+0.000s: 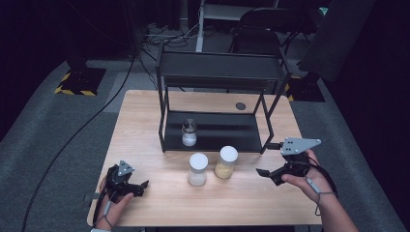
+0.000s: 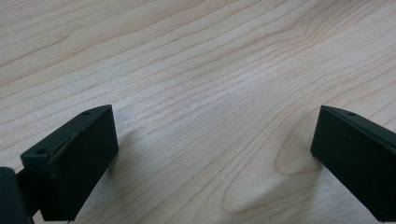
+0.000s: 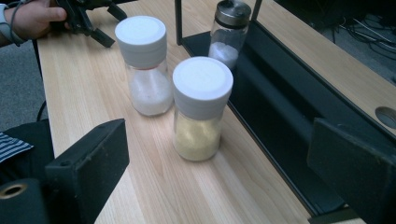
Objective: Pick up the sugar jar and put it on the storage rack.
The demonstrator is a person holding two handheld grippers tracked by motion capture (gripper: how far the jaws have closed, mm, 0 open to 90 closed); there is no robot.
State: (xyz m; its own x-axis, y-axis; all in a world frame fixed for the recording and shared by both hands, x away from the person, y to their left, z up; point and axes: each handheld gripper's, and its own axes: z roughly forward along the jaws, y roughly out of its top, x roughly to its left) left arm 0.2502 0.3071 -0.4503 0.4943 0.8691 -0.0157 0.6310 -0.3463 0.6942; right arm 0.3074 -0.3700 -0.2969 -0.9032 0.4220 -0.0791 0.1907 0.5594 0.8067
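- Right gripper point(image 1: 266, 173) held in the person's right hand point(image 1: 309, 175) at the right side of the table point(image 1: 145, 121), just near of the shelf's right front leg; jaws spread wide, nothing between them.
- From the right gripper view, its jaws stand wide apart and point toward the yellow-filled jar point(image 3: 201, 108), which sits ahead of them with a clear gap; no contact.
- Yellow-filled jar point(image 1: 226, 162): white cap, clear body, pale yellow powder low inside, upright on the tabletop, near the table's middle, just in front of the shelf's lower tray.
- White-filled jar point(image 1: 197, 169): white cap, white grains, upright, just left of the yellow-filled jar, close beside it but not touching. In the right gripper view it shows as the farther of the two point(image 3: 146, 65).
- Small shaker point(image 1: 189, 132) with a dark metal lid, white contents, upright on the lower tray of the black shelf point(image 1: 220, 72), toward the tray's left front part; also seen at point(image 3: 229, 32).
- Black shelf: two-tier metal frame, stands on the far half of the table, top tier bare.
- Left gripper point(image 1: 138, 186) in the left hand point(image 1: 113, 203) at the near left corner of the table, well apart from the jars; jaws spread open.
- Left gripper view: both jaws wide apart, low over bare wood grain point(image 2: 210, 93), gripping nothing; cannot tell if they touch the surface.
- Dark round grommet point(image 1: 240, 106) in the tabletop at the far side, behind the shelf.
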